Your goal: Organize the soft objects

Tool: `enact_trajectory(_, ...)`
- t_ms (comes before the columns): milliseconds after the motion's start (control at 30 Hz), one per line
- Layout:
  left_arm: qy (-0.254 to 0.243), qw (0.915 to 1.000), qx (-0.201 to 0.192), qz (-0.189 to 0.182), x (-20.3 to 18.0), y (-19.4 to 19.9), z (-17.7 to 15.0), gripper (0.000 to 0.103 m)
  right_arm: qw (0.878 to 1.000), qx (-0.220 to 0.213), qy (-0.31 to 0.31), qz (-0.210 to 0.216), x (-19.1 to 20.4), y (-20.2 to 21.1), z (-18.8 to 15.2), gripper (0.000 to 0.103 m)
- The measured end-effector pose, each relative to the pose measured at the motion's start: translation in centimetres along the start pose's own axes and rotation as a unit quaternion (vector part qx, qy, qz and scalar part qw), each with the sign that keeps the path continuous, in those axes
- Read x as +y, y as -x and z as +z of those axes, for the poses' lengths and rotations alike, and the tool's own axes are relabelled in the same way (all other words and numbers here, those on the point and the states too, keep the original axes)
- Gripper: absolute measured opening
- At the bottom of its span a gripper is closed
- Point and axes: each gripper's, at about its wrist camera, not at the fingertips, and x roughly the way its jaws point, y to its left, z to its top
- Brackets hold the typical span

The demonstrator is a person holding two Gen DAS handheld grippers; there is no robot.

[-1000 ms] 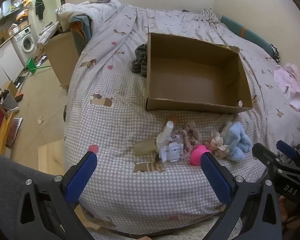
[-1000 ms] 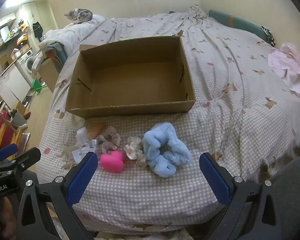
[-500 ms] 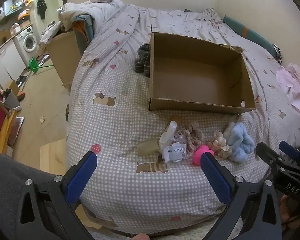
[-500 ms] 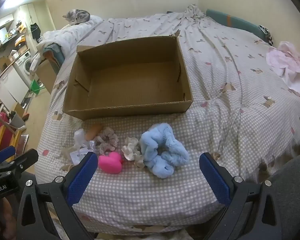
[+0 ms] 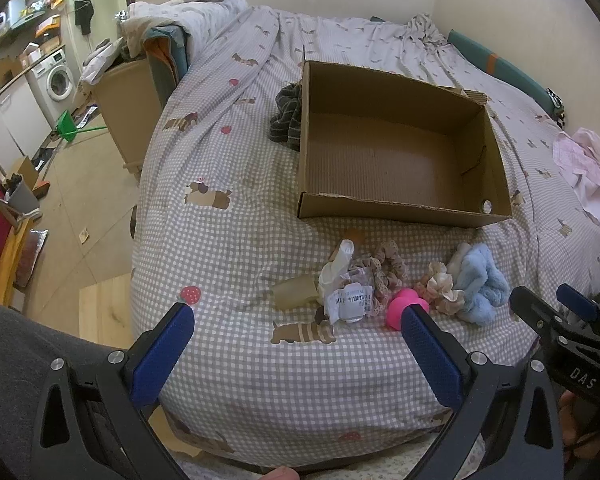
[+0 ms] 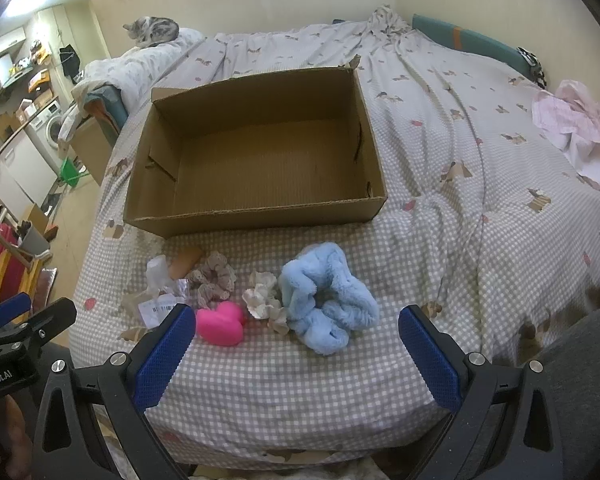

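Both grippers hang wide open over the near edge of the bed [image 6: 480, 168], nothing between their blue pads. The left gripper [image 5: 296, 344] fills the bottom of its own view, jaws spread far apart, holding nothing; the right gripper [image 6: 292, 344] sits the same way at the bottom of its view, empty too.

In the centre of the right wrist view, an open cardboard box [image 6: 256, 216] rests on the checked bedspread, its inside bare. Just below it in the frame lies a row of soft things: a fluffy blue scrunchie [image 6: 328, 300] right of middle, a cream scrunchie [image 6: 262, 298] touching its left side, a pink heart-shaped toy [image 6: 220, 322] just beside the right gripper's left pad, and a beige scrunchie [image 6: 216, 280] above the heart. Farther left sits a crumpled clear wrapper with a barcode label [image 6: 160, 304].

Upper left of the frame, a grey tabby cat [image 6: 152, 32] lies curled on piled bedding. Pink clothing [image 6: 576, 132] lies at the right edge.
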Motion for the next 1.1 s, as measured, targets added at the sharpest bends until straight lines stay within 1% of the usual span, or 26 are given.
enact_trajectory(67, 0.0, 1.0, -0.002, 0.004, 0.0, 0.02, -0.02, 0.103, 1.0, 0.0, -0.001, -0.001, 0.0, 0.0, 0.03, 0.103)
enact_trajectory(1100, 0.005, 1.0, 0.0, 0.001, -0.02, 0.15, 0.02, 0.103, 1.0, 0.002, -0.001, -0.002, 0.02, -0.09, 0.03, 0.103)
